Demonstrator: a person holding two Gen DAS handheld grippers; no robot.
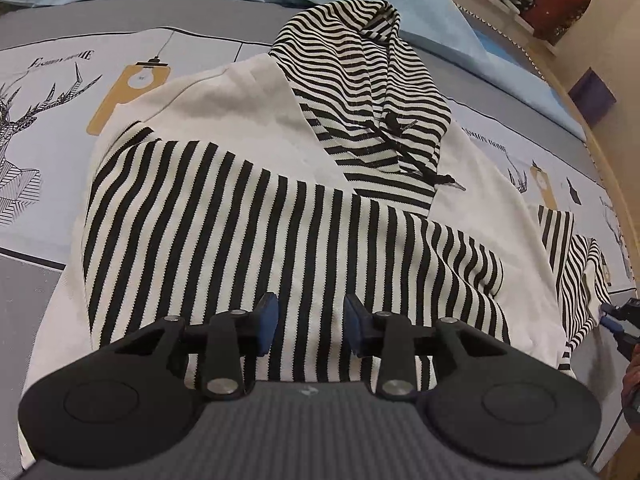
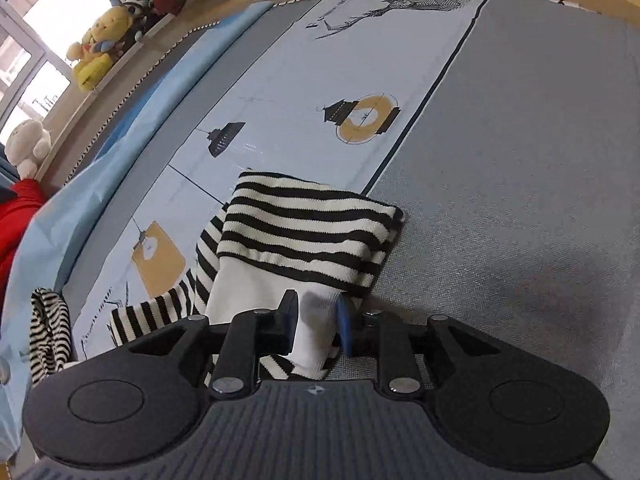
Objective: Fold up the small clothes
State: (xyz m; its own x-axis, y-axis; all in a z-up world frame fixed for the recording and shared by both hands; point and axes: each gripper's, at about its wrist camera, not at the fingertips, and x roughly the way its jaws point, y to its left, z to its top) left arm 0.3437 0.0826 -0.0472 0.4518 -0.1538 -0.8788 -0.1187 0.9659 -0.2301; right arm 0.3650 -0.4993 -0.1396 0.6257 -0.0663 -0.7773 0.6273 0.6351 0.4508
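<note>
Printed bedsheet (image 1: 48, 128) under a knit striped hoodie (image 1: 248, 208): your left tongs (image 1: 310, 328) gape empty above it; your right tongs (image 2: 316, 328) loosely straddle its white cuff (image 2: 312, 336).

Each hand-held gripper is built alike. The left hand-held gripper (image 1: 310, 330) has a dark grey ribbed body with a small white emblem at its front edge, two round matte black plastic lobes with shallow circular recesses, black linkage arms pinned by silver screws, and blue pads (image 1: 269, 322) inside black fingers. The right hand-held gripper (image 2: 318, 326) shows the same parts.
</note>
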